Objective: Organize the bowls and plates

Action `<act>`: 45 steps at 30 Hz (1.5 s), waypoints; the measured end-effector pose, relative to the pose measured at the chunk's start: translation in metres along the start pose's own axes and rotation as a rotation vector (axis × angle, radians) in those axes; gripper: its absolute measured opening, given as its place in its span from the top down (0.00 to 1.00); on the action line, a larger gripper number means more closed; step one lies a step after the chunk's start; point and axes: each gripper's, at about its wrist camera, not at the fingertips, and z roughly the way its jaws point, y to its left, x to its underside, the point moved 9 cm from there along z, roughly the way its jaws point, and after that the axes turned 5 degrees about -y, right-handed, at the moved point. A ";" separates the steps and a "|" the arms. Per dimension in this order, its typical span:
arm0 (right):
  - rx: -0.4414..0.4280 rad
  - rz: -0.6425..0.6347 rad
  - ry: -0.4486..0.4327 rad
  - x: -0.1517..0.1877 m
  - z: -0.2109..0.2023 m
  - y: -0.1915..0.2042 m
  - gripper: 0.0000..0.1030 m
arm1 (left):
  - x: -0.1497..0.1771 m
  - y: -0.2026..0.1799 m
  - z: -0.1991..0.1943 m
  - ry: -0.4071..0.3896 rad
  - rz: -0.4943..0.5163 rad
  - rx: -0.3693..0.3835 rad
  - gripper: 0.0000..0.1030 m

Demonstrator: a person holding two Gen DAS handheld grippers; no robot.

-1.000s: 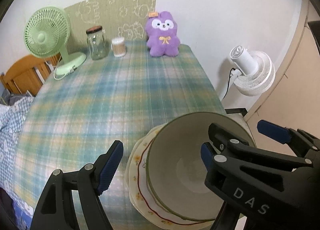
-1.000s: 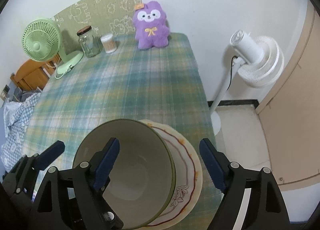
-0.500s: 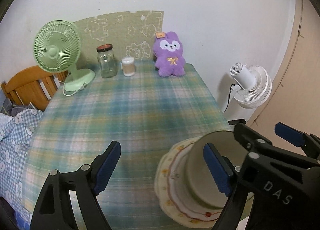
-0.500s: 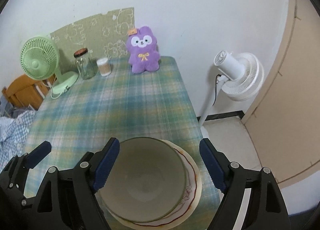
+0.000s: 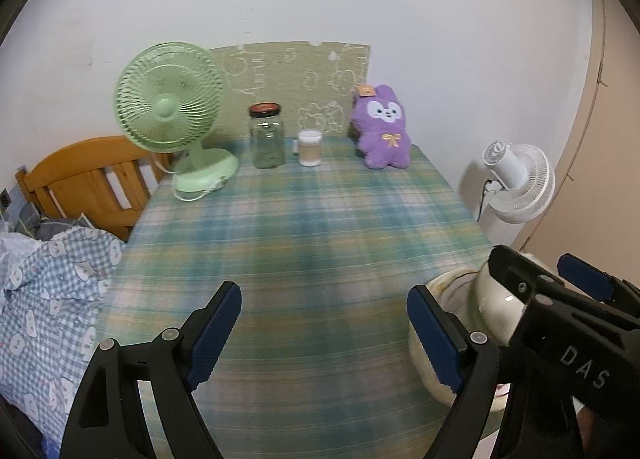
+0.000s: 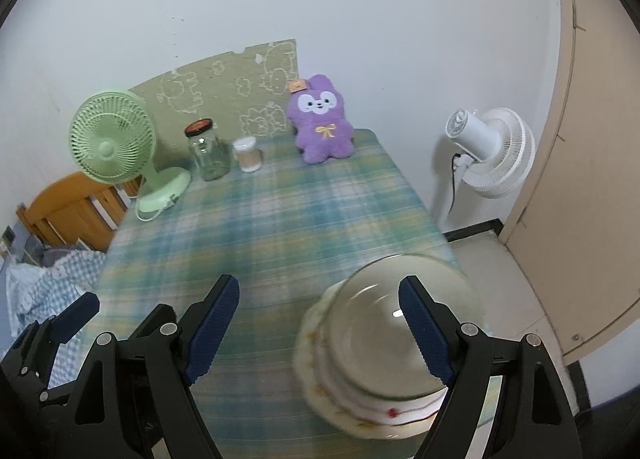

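A pale bowl (image 6: pixel 372 335) with a green rim sits in a stack of flowered plates (image 6: pixel 360 415) at the near right corner of the plaid table (image 6: pixel 280 227). My right gripper (image 6: pixel 320 329) hovers open above and behind the stack. Its right finger (image 6: pixel 426 327) overlaps the bowl in the picture, but no pad presses on it. My left gripper (image 5: pixel 324 339) is open over bare cloth to the left of the stack. In the left wrist view the bowl (image 5: pixel 494 311) and plates (image 5: pixel 440 287) are partly hidden behind the right gripper (image 5: pixel 540 267). The left gripper (image 6: pixel 116 317) shows at the lower left of the right wrist view.
Along the table's far edge stand a green desk fan (image 5: pixel 172 119), a glass jar (image 5: pixel 267 137), a small white container (image 5: pixel 310 147) and a purple plush (image 5: pixel 382 131). A white floor fan (image 6: pixel 488 151) stands beyond the right edge. A wooden frame (image 5: pixel 84 175) and checked bedding (image 5: pixel 48 291) lie at the left.
Both grippers have drawn back and a little upward from the bowl and plates. The stack now looks smaller and lies toward the lower right of each view. Both pairs of jaws stay apart.
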 end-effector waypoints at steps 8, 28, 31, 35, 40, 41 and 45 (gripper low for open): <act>0.014 0.003 0.009 0.030 -0.005 0.041 0.18 | 0.022 0.049 -0.008 0.026 0.015 0.003 0.16; -0.046 -0.084 -0.063 0.068 0.005 0.059 0.18 | 0.067 0.080 -0.006 -0.047 0.001 -0.042 0.12; -0.050 -0.107 -0.084 0.071 0.006 0.058 0.18 | 0.067 0.086 -0.007 -0.067 -0.028 -0.058 0.09; -0.067 -0.100 -0.085 0.074 0.008 0.056 0.18 | 0.062 0.092 -0.011 -0.098 -0.059 -0.067 0.07; -0.092 -0.106 -0.093 0.074 0.005 0.058 0.18 | 0.060 0.091 -0.018 -0.119 -0.056 -0.075 0.06; -0.096 -0.109 -0.095 0.073 0.004 0.059 0.18 | 0.059 0.089 -0.020 -0.124 -0.051 -0.077 0.05; -0.103 -0.107 -0.098 0.071 0.002 0.058 0.18 | 0.056 0.089 -0.024 -0.139 -0.051 -0.081 0.04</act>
